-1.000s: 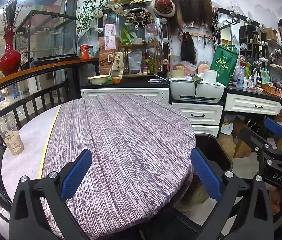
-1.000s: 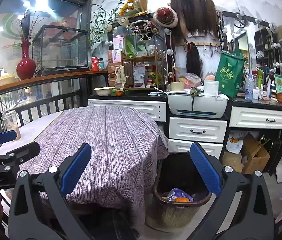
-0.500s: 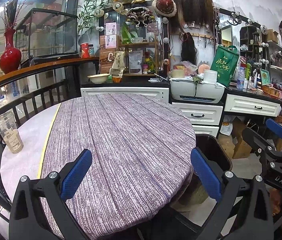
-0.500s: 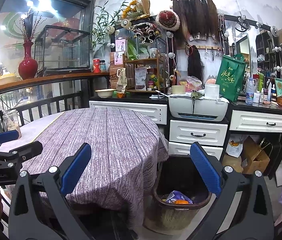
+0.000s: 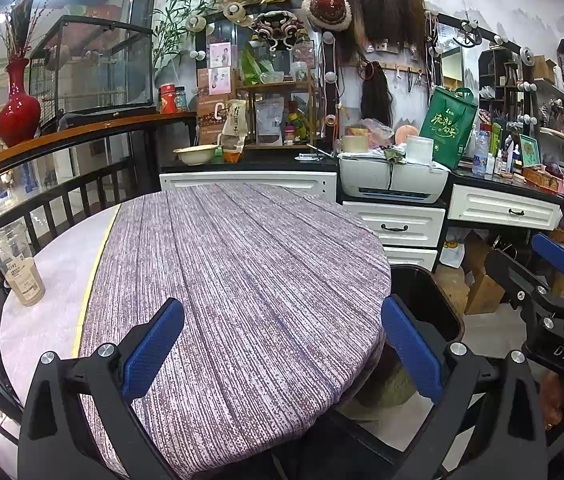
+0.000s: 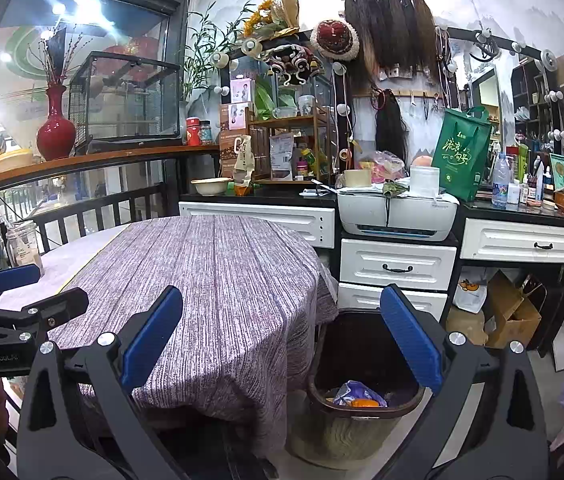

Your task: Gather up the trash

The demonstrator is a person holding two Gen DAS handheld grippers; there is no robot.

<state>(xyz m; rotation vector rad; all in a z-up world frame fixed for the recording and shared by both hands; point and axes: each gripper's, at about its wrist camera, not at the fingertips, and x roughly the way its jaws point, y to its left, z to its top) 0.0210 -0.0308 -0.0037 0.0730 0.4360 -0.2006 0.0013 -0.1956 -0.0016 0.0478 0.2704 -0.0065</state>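
A dark waste bin (image 6: 366,384) stands on the floor right of the table and holds a purple wrapper (image 6: 356,392) and an orange scrap (image 6: 362,403). Its rim also shows in the left wrist view (image 5: 430,300). My right gripper (image 6: 282,340) is open and empty, just above the bin and the table edge. My left gripper (image 5: 282,344) is open and empty over the near edge of the round table with a purple striped cloth (image 5: 241,272). A plastic drink cup with a straw (image 5: 17,268) stands at the table's left edge.
White drawers (image 6: 398,264) and a printer (image 6: 398,212) stand behind the bin. Cardboard boxes (image 6: 510,312) lie on the floor at right. A dark railing (image 5: 61,200) runs along the left. The right gripper shows at the right of the left wrist view (image 5: 550,276).
Both grippers have shifted slightly; the views are nearly the same. Both stay open and empty.
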